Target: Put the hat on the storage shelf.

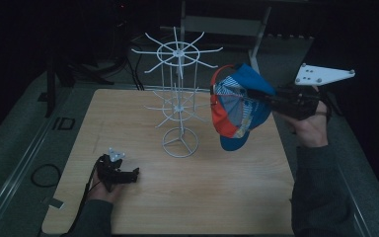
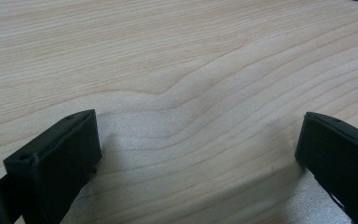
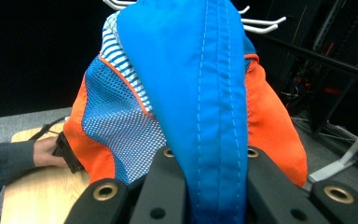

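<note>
A blue and orange cap (image 1: 237,106) with mesh and striped panels hangs in the air to the right of a white wire display stand (image 1: 178,94), close to its upper arms. My right gripper (image 1: 269,98) is shut on the cap's blue crown; in the right gripper view the blue fabric (image 3: 205,93) is pinched between the jaws. My left gripper (image 1: 131,174) rests low on the wooden table (image 1: 202,187) near its front left, lying level. In the left gripper view its jaws stand wide apart over bare wood (image 2: 191,84) with nothing between them.
The stand's ring base (image 1: 180,142) sits mid-table, with thin hooks (image 1: 150,52) spreading from two tiers. Grey floor and dark equipment surround the table. A cable loop (image 1: 44,174) lies left of the table. A metal frame (image 1: 256,24) stands behind.
</note>
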`<state>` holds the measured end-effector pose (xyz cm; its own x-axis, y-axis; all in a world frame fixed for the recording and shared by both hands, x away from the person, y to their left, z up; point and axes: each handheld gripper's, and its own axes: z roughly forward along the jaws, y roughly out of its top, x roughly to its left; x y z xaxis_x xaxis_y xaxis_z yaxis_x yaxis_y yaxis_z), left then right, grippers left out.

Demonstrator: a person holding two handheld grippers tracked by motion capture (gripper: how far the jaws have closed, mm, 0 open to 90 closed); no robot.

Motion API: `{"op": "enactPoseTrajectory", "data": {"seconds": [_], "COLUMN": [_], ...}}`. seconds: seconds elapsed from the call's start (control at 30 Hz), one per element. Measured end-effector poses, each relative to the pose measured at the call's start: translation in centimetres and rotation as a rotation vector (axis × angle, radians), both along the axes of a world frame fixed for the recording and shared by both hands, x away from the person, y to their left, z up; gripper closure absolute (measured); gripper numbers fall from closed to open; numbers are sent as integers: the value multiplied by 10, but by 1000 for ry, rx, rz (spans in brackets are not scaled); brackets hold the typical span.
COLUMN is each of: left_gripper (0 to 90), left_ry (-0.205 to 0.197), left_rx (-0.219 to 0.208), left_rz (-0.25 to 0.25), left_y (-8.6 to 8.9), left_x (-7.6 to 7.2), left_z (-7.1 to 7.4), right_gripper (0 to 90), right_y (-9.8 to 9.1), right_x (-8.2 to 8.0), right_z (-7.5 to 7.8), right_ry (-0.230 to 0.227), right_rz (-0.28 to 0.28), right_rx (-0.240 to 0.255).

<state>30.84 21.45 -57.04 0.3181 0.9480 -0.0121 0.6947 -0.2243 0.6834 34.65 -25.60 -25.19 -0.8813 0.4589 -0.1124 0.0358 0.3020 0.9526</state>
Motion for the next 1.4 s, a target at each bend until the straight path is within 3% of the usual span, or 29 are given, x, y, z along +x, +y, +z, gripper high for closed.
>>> {"op": "enactPoseTrajectory", "data": {"seconds": [0.6, 1.03, 1.1, 1.27, 1.4], "left_gripper": [0, 0, 0, 0, 0], "left_ry": [0, 0, 0, -1, 1], "left_rx": [0, 0, 1, 3, 2], "left_rz": [0, 0, -1, -1, 0], "left_y": [0, 0, 0, 0, 0], "left_x": [0, 0, 0, 0, 0], "left_z": [0, 0, 0, 0, 0], "right_gripper": [875, 869, 830, 631, 476], "right_y": [2, 28, 33, 40, 41], "right_x": [2, 15, 17, 18, 20], "right_z": [7, 0, -3, -10, -14], "right_ry": [-24, 6, 14, 44, 58], "right_rz": [0, 19, 20, 40, 13], "right_rx": [60, 9, -19, -81, -93]}}
